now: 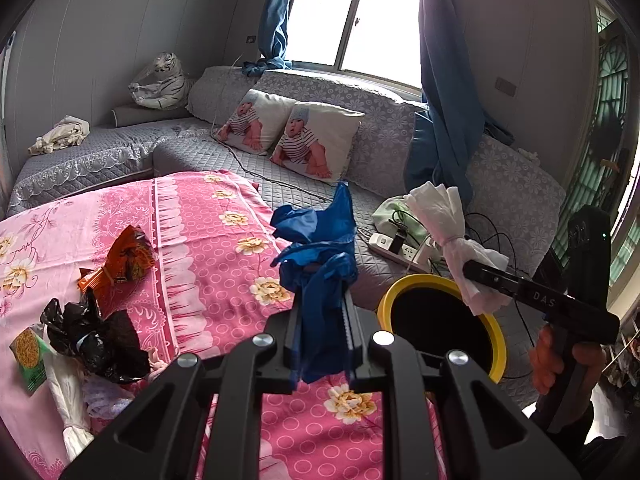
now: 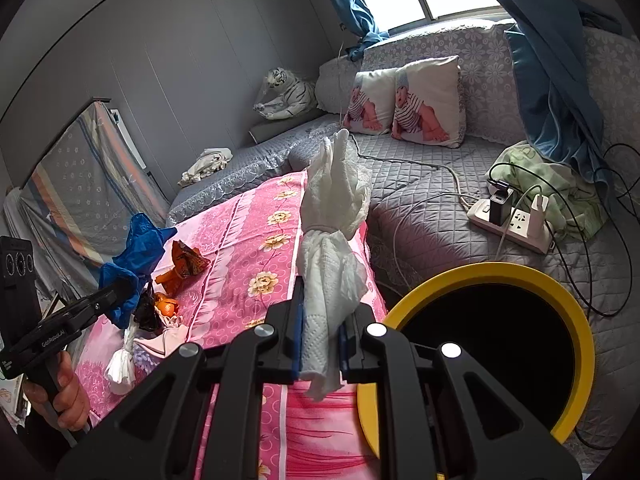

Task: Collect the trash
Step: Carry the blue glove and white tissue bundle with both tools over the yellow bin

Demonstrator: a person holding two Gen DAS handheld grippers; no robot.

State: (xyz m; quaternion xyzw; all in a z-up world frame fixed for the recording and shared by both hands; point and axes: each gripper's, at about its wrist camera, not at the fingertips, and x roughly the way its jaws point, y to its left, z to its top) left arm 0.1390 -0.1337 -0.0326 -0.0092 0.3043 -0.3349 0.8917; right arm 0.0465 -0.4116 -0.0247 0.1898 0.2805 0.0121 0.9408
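- Two pieces of trash are in hand and neither is binned yet: the left gripper (image 1: 320,316) is clamped on a crumpled blue plastic bag (image 1: 316,240), and the right gripper (image 2: 320,340) is clamped on a knotted wad of white paper towel (image 2: 332,216).
- Both loads hang near the yellow-rimmed bin (image 2: 472,284), at the lower right of each view. In the left wrist view the towel sits at the bin's upper right rim; the blue bag is just left of the rim, above the pink flowered cloth (image 1: 208,216).
- Inside the bin only darkness shows, so I cannot tell whether anything has been dropped in.
- Several pieces are left on the cloth, at the left of the left wrist view: an orange snack wrapper (image 1: 124,260), a crumpled black plastic bag (image 1: 96,340), a green noodle packet (image 1: 28,356) and another knotted white bundle (image 1: 72,404).
- The right wrist view also shows what looks like orange peel (image 2: 168,306) beside the black bag.
- By my judgement the task is about mid-way, with the two drops as the step in hand.
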